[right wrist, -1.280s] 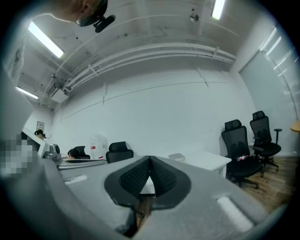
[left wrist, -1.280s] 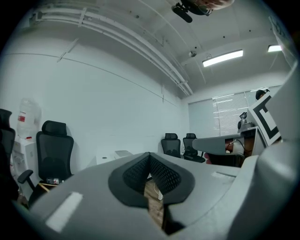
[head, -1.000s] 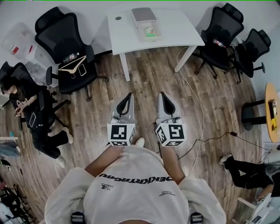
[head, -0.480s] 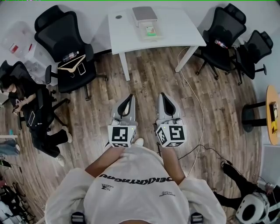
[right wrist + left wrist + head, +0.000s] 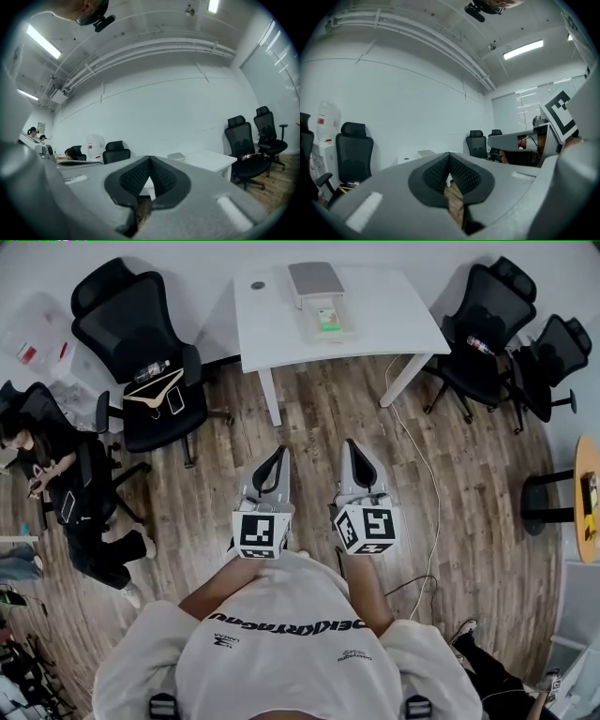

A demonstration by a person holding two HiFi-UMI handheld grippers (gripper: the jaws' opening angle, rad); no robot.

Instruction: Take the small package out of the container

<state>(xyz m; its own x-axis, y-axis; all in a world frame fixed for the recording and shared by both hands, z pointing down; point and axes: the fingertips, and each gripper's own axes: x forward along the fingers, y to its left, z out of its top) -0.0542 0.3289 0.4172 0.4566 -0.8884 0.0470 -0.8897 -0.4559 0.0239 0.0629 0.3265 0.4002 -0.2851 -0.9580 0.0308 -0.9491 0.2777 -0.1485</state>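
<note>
On the white table (image 5: 394, 315) by the far wall, well ahead of both grippers, a clear container (image 5: 349, 334) sits just in front of a grey box (image 5: 314, 279). The package (image 5: 325, 315) seems to lie inside the container, and its green label is too small to read. A small round disc (image 5: 257, 284) lies near the table's left corner.

Over the wood floor (image 5: 309, 418) the person holds the left gripper (image 5: 280, 450) and right gripper (image 5: 349, 442) side by side, apart from each other, both pointing level toward the table. Each gripper's own view shows its black ribbed pads (image 5: 464, 177) meeting at the tip with nothing between them, so both are closed and empty. Each carries a cube (image 5: 262, 531) with black-and-white square markers.

Dark lettering runs across the person's shirt (image 5: 281, 662), reversed in the head view and not surely legible. A black chair (image 5: 131, 329) at left bears a hanger (image 5: 155, 387) and a bottle (image 5: 150, 366) whose label cannot be read. A white jug (image 5: 326, 124) in the left gripper view has a red label, also unreadable
</note>
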